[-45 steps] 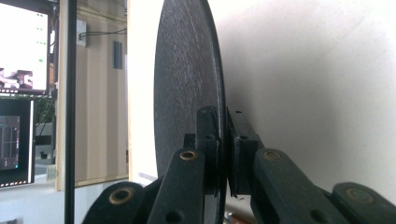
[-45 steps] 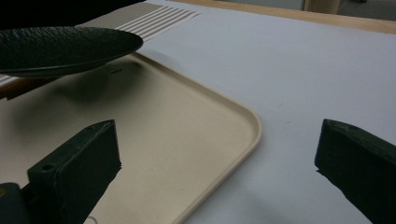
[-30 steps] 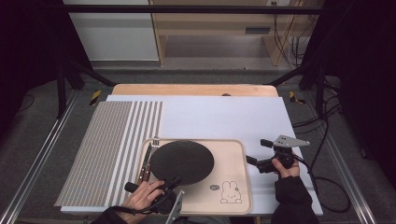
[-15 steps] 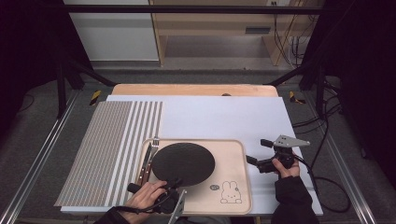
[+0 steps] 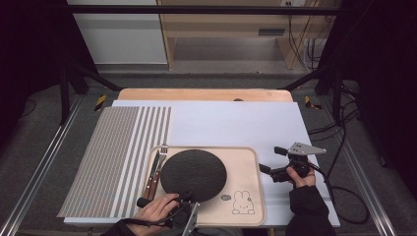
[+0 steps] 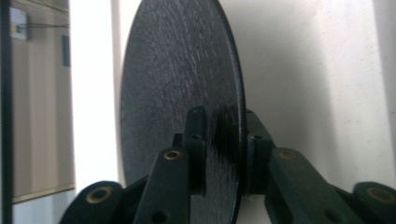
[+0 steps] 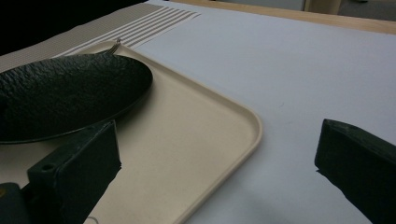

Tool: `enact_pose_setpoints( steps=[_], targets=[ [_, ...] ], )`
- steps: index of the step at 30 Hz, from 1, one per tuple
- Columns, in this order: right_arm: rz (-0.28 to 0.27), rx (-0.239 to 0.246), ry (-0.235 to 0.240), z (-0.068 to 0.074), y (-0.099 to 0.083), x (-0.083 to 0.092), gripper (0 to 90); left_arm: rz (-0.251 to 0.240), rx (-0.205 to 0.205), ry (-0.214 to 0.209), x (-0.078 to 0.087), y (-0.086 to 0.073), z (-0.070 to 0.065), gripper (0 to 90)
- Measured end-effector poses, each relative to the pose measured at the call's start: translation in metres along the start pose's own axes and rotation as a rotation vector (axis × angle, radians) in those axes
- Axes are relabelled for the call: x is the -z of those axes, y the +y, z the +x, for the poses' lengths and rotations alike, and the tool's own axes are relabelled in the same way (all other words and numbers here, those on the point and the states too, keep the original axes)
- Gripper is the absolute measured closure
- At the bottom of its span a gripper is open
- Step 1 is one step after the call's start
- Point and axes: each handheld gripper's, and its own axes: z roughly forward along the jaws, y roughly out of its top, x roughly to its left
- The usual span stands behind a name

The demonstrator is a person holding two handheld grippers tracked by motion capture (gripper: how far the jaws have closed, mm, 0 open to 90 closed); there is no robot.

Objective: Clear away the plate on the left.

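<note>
Your left gripper [image 5: 188, 197] is straddling the near rim of the black plate [image 5: 193, 174], which is lying on the beige tray [image 5: 241, 162], left of the tray's middle. In the left gripper view the plate's edge [image 6: 233, 140] is running between the two jaws; they have just been easing apart, and a thin gap is showing along the rim, so they are bracketing it rather than pinching it. Your left hand [image 5: 156, 210] is lying low at the near edge of the table, gripper pointing away from you. Your right gripper [image 5: 269, 160] is hovering just beside the tray's right rim, jaws spread wide on nothing, your right hand [image 5: 301, 175] holding it level and aimed leftward. A knife [image 5: 152, 168] and a fork [image 5: 160, 164] are lying just left of the plate, close to your left gripper, beside the striped mat [image 5: 118, 152]
</note>
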Motion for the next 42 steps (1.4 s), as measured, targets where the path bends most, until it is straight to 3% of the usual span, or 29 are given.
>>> enact_pose_setpoints(
  steps=[14, 19, 24, 29, 32, 35, 42],
  targets=[
    [0.001, 0.0, -0.001, 0.0, 0.0, 0.0, 0.3, 0.013, 0.077, -0.081, -0.015, 0.001, -0.001, 49.6],
    [0.0, 0.0, 0.0, 0.0, 0.0, 0.0, 0.3, 0.011, 0.094, -0.066, -0.015, 0.001, 0.001, 39.7],
    [-0.001, 0.002, -0.001, 0.0, 0.0, 0.0, 0.3, 0.02, 0.162, -0.073, -0.016, -0.001, 0.005, 27.9],
    [0.0, 0.0, 0.0, 0.0, 0.0, 0.0, 0.3, -0.046, 0.28, -0.108, -0.013, -0.005, 0.011, 16.2],
    [-0.001, 0.002, 0.0, 0.0, 0.0, 0.0, 0.3, -0.049, 0.316, -0.121, -0.012, -0.006, 0.014, 10.9],
    [0.0, 0.002, -0.001, 0.0, 0.0, 0.0, 0.3, -0.059, 0.357, -0.141, -0.011, -0.01, 0.016, 8.0],
    [0.001, -0.002, 0.0, 0.0, 0.0, 0.0, 0.3, -0.133, 0.503, -0.171, -0.003, -0.022, 0.028, 4.0]
  ],
)
